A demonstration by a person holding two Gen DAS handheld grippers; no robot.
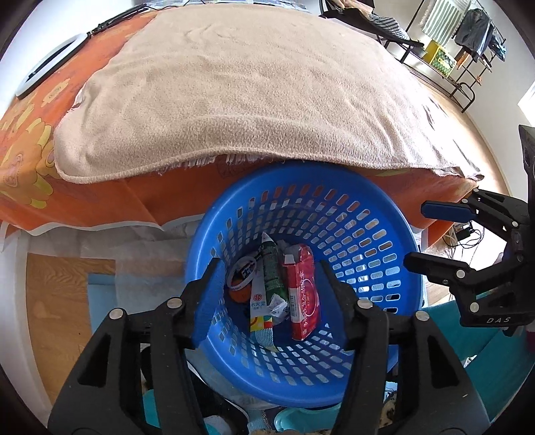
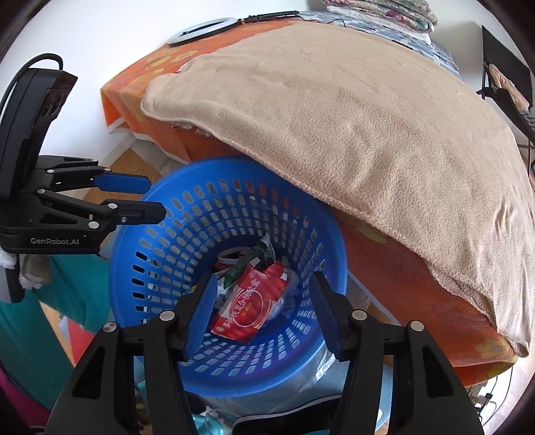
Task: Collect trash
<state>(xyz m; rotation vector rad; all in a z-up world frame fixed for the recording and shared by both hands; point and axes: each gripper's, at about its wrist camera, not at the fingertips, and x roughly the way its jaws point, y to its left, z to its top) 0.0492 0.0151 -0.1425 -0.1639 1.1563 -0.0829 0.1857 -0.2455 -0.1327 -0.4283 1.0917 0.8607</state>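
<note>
A blue perforated basket (image 1: 384, 207) stands on the floor against the table; it also shows in the right wrist view (image 2: 174, 214). Inside lie a red carton (image 1: 302, 294) (image 2: 250, 302), a green wrapper (image 1: 272, 267) (image 2: 249, 261), a white and green packet (image 1: 260, 314) and a round lid (image 1: 241, 272). My left gripper (image 1: 269, 267) (image 2: 152, 197) is open and empty above the basket's left side. My right gripper (image 2: 262, 284) (image 1: 416, 234) is open and empty above its right side.
A table with an orange flowered cloth (image 1: 33, 150) and a beige towel (image 1: 240, 90) (image 2: 367, 127) overhangs the basket's far rim. A ring light (image 1: 50, 67) (image 2: 200, 30) lies at the table's far corner. A clothes rack (image 1: 468, 43) stands far right. Wooden floor (image 1: 57, 318) lies left.
</note>
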